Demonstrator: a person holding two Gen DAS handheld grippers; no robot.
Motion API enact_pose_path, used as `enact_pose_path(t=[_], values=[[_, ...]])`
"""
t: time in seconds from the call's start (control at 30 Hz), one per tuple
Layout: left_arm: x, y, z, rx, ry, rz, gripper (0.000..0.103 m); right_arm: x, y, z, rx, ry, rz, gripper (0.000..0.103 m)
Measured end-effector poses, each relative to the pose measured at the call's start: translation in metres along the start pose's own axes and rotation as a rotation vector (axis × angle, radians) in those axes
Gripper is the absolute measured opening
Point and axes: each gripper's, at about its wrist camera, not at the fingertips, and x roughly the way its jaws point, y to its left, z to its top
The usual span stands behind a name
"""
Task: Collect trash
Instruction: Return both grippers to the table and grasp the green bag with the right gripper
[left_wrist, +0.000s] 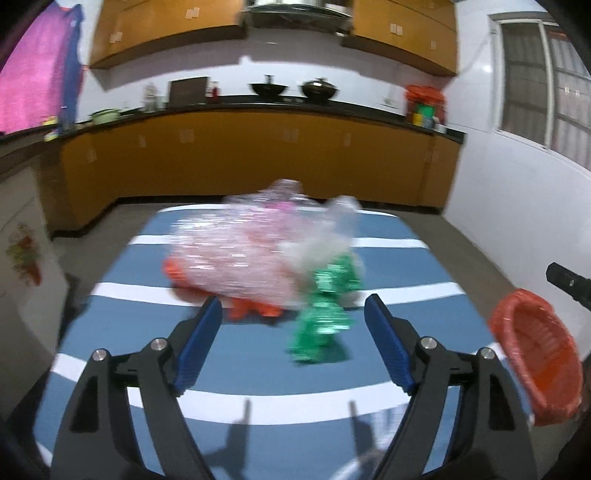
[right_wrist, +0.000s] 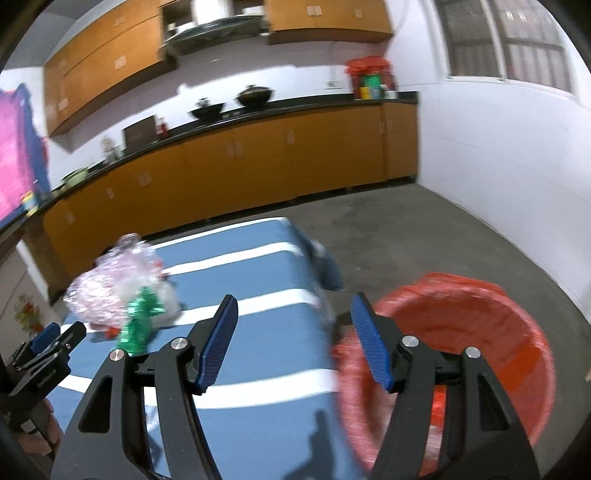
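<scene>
Two grippers we hold, left gripper (left_wrist: 293, 314) & right gripper (right_wrist: 293, 314), both agape, nothing btwn jaws, trash pile (left_wrist: 258, 254) on striped table (left_wrist: 258, 406), red-lined bin (right_wrist: 480, 350) right of table, right cam alone shows bin's inside, contents blurred.

On the table (left_wrist: 110, 325) lay one pink wrap (left_wrist: 236, 254), one green wrapper (left_wrist: 321, 325) and one orange scrap (left_wrist: 243, 310). Beside it stood one red bin (right_wrist: 480, 332). Two woks (left_wrist: 269, 88) were on the counter (left_wrist: 258, 107).

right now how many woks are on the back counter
2: both on the dark counter along the far wall under the hood, one wok on the left, the other wok just right of it. Blur may hide more.
</scene>
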Motion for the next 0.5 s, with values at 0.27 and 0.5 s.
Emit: enact_pose_path(t=[0.27,0.5], values=[[-0.007,0.069,-0.006,-0.090,-0.001,0.118,0.079,0.045,0.079,-0.004,-0.079,0.073,0.141,0.062],[-0.013,0.111,-0.013,-0.140,-0.002,0.177,0.079,0.078,0.132,-0.022,-0.133,0.158,0.204,0.056]])
